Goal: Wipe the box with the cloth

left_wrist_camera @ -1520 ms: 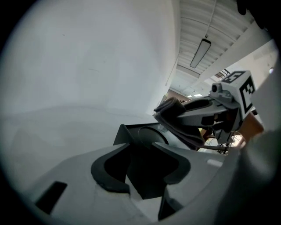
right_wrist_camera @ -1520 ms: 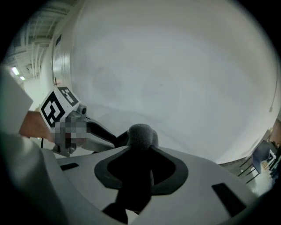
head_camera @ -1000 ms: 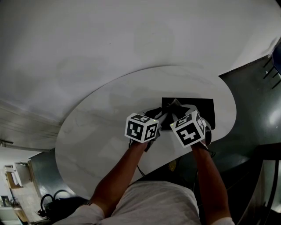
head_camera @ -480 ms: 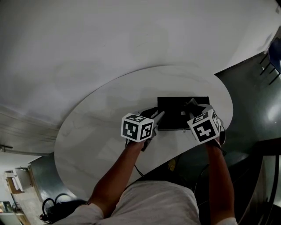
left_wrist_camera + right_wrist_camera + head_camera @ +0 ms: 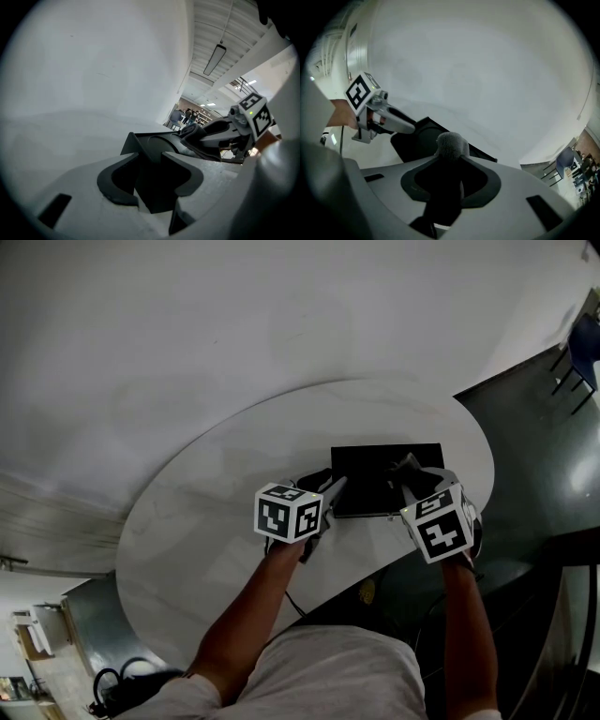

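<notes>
A flat black box (image 5: pixel 375 474) lies on the white oval table (image 5: pixel 216 512), near its front right edge. My left gripper (image 5: pixel 333 493) is at the box's left end, jaws shut on a corner of the box (image 5: pixel 154 143). My right gripper (image 5: pixel 410 474) is over the right part of the box, shut on a grey cloth (image 5: pixel 451 143) that rests on the box top (image 5: pixel 417 140). In the left gripper view the cloth (image 5: pixel 194 133) sits dark in the right gripper (image 5: pixel 220 136). The left gripper (image 5: pixel 401 124) shows in the right gripper view.
The table edge (image 5: pixel 394 559) curves close under both grippers, with dark floor (image 5: pixel 534 456) beyond it at the right. A blue chair (image 5: pixel 586 343) stands at the far right. A white wall (image 5: pixel 234 324) rises behind the table. Cables (image 5: pixel 122 676) lie at lower left.
My right gripper has carried the cloth from the left part of the box across to its right part. The left gripper has kept its hold at the box's left end.
</notes>
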Motion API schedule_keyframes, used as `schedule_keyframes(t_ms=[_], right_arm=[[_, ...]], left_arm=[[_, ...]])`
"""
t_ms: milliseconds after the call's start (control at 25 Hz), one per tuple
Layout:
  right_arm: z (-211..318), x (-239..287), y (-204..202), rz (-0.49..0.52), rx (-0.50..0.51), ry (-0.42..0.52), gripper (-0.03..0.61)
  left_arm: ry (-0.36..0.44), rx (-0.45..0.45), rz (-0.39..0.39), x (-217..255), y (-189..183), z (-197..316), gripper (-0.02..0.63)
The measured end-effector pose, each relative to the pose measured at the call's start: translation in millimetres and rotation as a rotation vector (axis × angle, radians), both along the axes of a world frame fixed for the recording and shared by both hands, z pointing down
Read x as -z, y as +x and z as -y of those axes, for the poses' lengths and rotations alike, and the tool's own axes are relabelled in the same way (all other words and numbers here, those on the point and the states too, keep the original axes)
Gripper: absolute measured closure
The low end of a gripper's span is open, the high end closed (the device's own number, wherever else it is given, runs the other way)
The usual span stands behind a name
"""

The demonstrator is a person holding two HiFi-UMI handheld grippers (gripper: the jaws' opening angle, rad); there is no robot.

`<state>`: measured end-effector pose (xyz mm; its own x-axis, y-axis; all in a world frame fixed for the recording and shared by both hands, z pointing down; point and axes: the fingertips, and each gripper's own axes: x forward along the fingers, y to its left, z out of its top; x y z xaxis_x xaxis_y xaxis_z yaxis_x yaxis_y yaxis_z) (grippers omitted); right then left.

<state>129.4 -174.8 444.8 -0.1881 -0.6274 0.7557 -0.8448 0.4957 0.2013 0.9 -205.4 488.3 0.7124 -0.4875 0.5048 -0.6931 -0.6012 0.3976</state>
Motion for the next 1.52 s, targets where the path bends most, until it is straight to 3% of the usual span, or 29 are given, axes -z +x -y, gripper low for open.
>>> schedule_keyframes(t_ms=[240, 560, 720, 1200, 1520], right_arm=[[-15.4, -2.8, -72.2, 0.09, 0.107, -0.014, 0.479], [-14.3, -19.8, -87.0, 0.051, 0.143, -0.038, 0.479], [-10.8, -22.2, -70.9, 0.014, 0.129, -0.039, 0.479], [-12.3, -22.2, 28.3, -0.054, -0.045, -0.048, 0.479], [-18.2, -19.2, 45.4, 0.002, -0.093, -0.041, 0.479]], left_arm=[[-0.003, 0.005, -0.004, 0.0, 0.6, 0.2, 0.46], [-0.004, 0.005, -0.006, -0.4, 1.5, 0.4, 0.46], [-0.004, 0.001, -0.007, -1.3, 0.9, 0.3, 0.459], [0.002, -0.002, -0.004, -1.7, 0.7, 0.5, 0.459], [0.014, -0.005, 0.016, -0.1, 1.1, -0.5, 0.457]])
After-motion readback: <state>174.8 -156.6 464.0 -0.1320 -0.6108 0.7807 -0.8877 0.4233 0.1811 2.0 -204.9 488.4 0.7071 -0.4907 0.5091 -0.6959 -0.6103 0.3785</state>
